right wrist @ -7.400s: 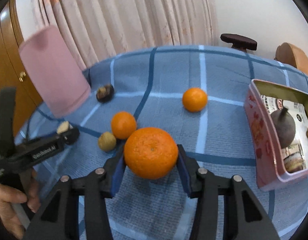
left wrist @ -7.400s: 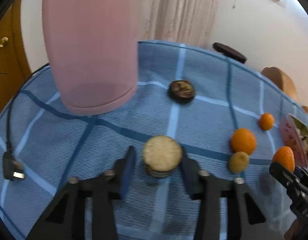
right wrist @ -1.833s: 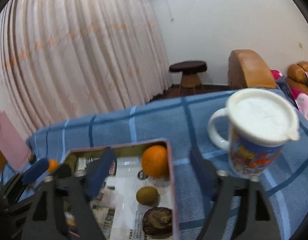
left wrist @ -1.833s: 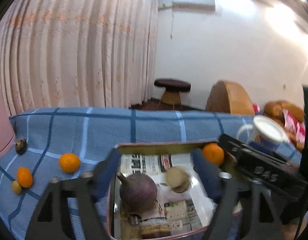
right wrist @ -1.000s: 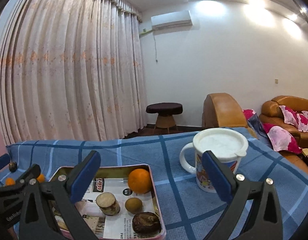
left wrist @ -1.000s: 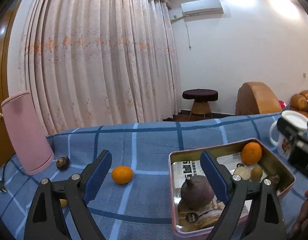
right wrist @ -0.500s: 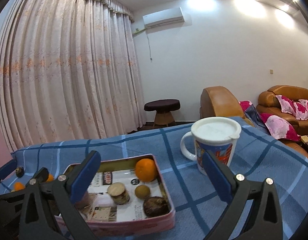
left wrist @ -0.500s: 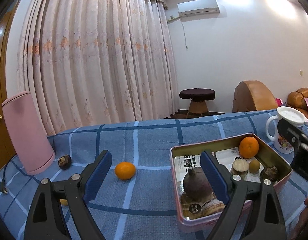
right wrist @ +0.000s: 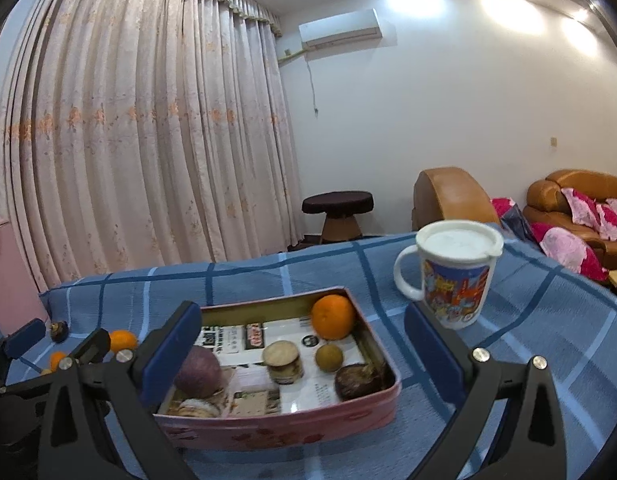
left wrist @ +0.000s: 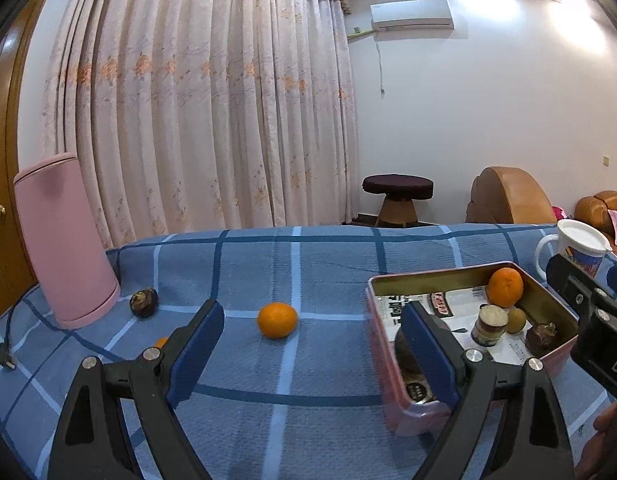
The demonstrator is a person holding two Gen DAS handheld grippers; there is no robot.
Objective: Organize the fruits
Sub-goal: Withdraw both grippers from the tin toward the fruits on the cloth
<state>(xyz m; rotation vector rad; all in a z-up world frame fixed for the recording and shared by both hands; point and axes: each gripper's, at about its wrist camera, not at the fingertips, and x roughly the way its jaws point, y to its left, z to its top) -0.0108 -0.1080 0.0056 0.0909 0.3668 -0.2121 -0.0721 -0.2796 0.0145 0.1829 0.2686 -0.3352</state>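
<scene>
A pink tin (right wrist: pixel 292 426) sits on the blue checked cloth and holds an orange (right wrist: pixel 332 317), a small brown fruit (right wrist: pixel 329 357), a dark round fruit (right wrist: pixel 354 380), a purple fruit (right wrist: pixel 198 372) and a small jar (right wrist: pixel 283 361). The tin also shows in the left wrist view (left wrist: pixel 412 412). An orange (left wrist: pixel 277 319) and a dark fruit (left wrist: pixel 143 302) lie loose on the cloth. My left gripper (left wrist: pixel 308 348) is open and empty, near the tin's left end. My right gripper (right wrist: pixel 304 340) is open and empty, straddling the tin.
A tall pink container (left wrist: pixel 64 240) stands at the far left with a cable (left wrist: pixel 6 356) beside it. A lidded white mug (right wrist: pixel 454 276) stands right of the tin. A second small orange (right wrist: pixel 57 359) lies left. A stool and armchairs stand beyond the table.
Both grippers have let go of their fruit into the tin and drawn back and up. In the last half second both views shifted slightly; the tin sits closer in the right wrist view.
</scene>
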